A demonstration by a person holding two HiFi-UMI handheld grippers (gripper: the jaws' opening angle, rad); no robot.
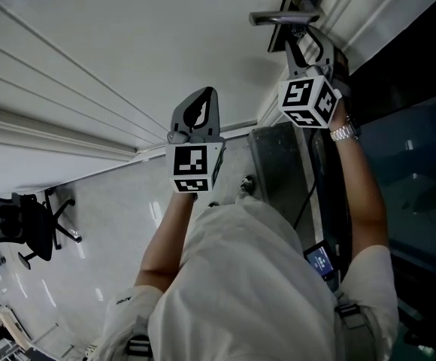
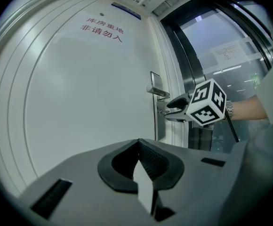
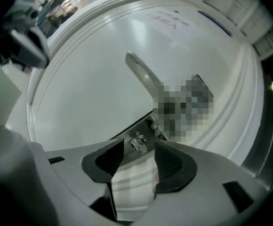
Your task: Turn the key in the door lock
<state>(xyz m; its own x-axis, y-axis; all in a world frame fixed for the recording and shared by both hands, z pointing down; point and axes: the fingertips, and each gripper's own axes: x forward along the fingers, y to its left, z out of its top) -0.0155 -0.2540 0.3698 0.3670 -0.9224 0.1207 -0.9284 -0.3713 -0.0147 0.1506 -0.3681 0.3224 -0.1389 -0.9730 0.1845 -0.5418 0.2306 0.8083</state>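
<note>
At the door lock [image 3: 146, 127], right gripper [image 2: 168, 109] straddles the key [image 3: 138, 144], jaws wide, not pinching. Left gripper [image 2: 139, 147] closed, empty, parked clear.

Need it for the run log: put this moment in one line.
right claw: open astride key in door lock | left claw: shut, empty, clear of door

Head view looks steeply down; both gripper views face the white door [image 2: 80, 102], right one nearest.
</note>
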